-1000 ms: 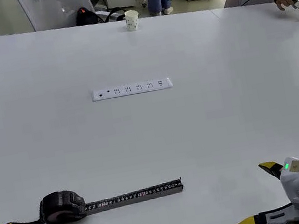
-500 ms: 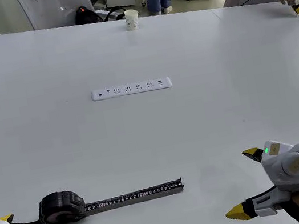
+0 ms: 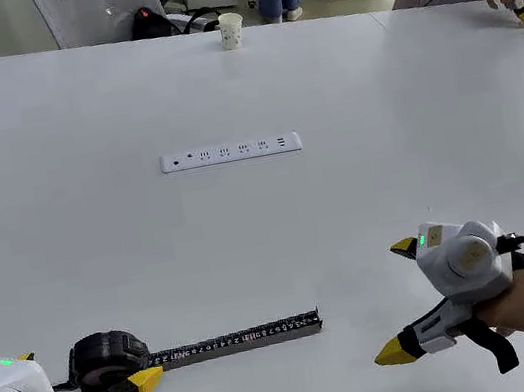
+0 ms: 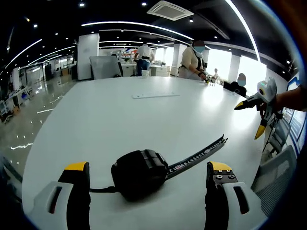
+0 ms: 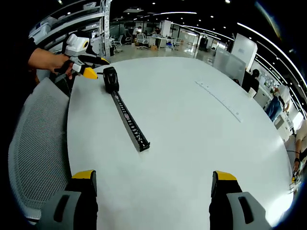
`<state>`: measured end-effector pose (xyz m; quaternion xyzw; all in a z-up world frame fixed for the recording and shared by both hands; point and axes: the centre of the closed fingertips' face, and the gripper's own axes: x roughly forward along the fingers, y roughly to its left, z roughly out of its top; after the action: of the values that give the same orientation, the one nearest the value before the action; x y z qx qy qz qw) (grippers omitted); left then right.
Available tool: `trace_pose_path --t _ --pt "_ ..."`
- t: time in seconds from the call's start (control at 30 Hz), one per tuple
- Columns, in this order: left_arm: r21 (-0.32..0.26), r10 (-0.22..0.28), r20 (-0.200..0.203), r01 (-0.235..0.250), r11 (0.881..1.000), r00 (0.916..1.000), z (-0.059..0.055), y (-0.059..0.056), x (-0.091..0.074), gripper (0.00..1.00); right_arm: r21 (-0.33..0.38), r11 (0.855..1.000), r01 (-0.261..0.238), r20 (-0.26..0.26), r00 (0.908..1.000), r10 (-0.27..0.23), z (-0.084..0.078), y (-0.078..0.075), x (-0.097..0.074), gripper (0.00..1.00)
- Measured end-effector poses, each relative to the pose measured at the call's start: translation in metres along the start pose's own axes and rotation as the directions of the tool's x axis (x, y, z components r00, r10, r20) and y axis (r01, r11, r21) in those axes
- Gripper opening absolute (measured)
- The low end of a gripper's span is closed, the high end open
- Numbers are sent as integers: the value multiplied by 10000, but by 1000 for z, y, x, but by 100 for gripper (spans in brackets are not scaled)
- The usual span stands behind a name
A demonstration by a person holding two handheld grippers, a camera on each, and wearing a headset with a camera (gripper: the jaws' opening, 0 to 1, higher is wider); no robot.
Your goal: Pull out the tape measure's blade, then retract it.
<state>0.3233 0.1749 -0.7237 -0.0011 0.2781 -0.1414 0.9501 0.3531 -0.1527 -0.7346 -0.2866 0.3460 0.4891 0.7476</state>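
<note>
Left gripper [image 4: 147,167]: jaws apart, nothing clamped; tape measure case [image 4: 139,172] sits between your tips.
Case: rigid, probably slick; clamp across its flat sides.
Blade [image 3: 237,340]: extended, flat on table, running toward your right gripper [image 3: 397,300].
Blade handling: thin, springy; take the end hook [image 5: 144,145].
Right gripper: jaws apart, empty; hook ahead, apart.

Bare table [image 3: 362,188] around tape measure [image 3: 109,360]

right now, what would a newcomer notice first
A black tape measure lies near the front edge of the table, its blade pulled out to the right. The open left gripper flanks it; the right gripper hangs open beyond the blade's tip. A power strip lies mid-table.
</note>
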Motion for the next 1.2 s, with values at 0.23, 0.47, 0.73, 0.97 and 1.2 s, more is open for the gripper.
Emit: trace_pose_path --t 0.23,0.47,0.73,0.97,1.2 --pt "-1058 756 205 -731 9917 9969 6 0 3 99 -494 9972 -568 -261 9981 556 6 -2 11 99" --pt "-1309 1182 134 -1154 9847 9929 1 6 17 99 -874 9901 -1102 -774 9916 1035 9 -2 24 99" --pt "-1069 1525 246 -1491 9830 9880 1 12 31 99 -1496 9736 -1726 -1167 9808 1560 16 -2 44 99" --pt "-821 1430 1541 -1316 9879 9776 16 12 38 99 -2033 9535 -2224 -1580 9686 1922 16 -2 59 99" --pt "-852 1593 1243 -1495 9851 9794 1 14 44 99 -2239 9394 -2594 -2081 9544 2140 18 -4 72 99"
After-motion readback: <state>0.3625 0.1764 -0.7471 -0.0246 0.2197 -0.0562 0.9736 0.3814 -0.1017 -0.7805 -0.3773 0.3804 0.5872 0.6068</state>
